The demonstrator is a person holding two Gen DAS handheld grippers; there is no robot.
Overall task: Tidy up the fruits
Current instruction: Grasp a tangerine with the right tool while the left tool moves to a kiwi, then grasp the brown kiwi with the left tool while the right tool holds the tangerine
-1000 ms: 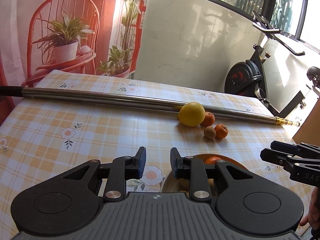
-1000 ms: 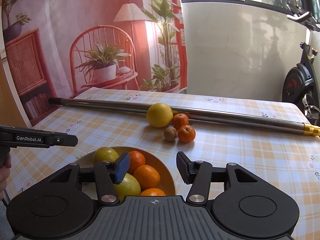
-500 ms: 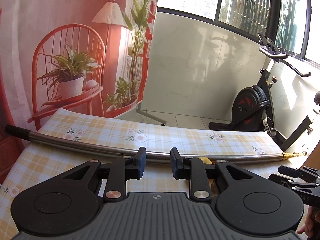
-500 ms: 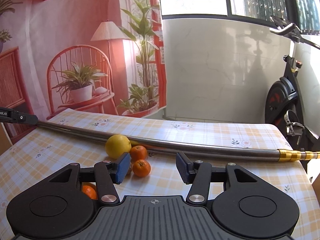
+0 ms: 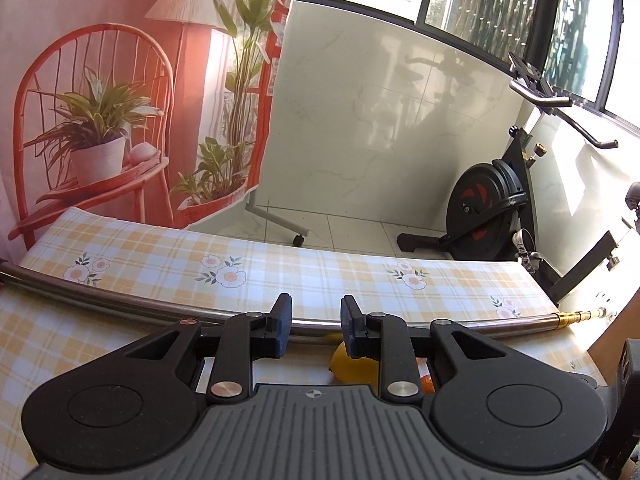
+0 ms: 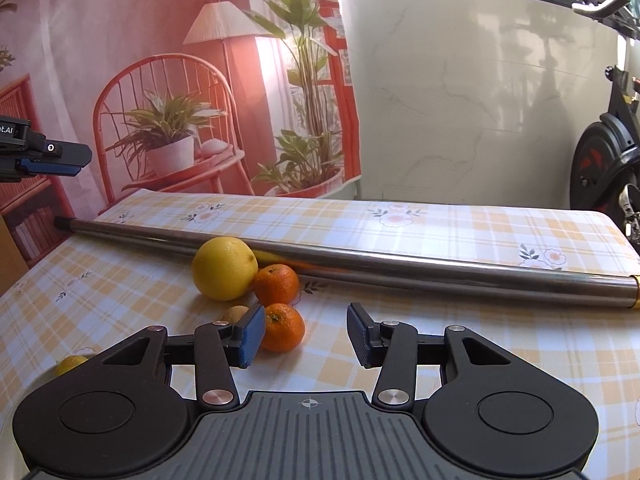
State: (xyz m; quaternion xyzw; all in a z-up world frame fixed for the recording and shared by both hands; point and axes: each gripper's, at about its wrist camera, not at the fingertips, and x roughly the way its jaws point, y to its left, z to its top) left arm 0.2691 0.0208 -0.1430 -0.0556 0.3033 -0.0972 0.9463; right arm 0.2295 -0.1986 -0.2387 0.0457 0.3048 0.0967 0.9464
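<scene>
Right gripper [image 6: 306, 336]: jaws apart, empty, just above counter [image 6: 460, 344], nearest orange [image 6: 283, 327] beside its left pad. Left gripper [image 5: 316, 326]: jaws apart, empty. Lemon [image 6: 224, 268] touches far orange [image 6: 277, 284], against metal pole [image 6: 400, 266].

We get bright daylight from the windows [image 5: 500, 12] at upper right, blown out to white. Glare and soft reflections sit on the pale wall [image 6: 460, 80]; the steel pole [image 6: 400, 268] glints. Fruit throws short soft shadows on the worktop [image 6: 440, 344]. Strong fisheye bending at edges, dark corners. Focus sharp throughout.
</scene>
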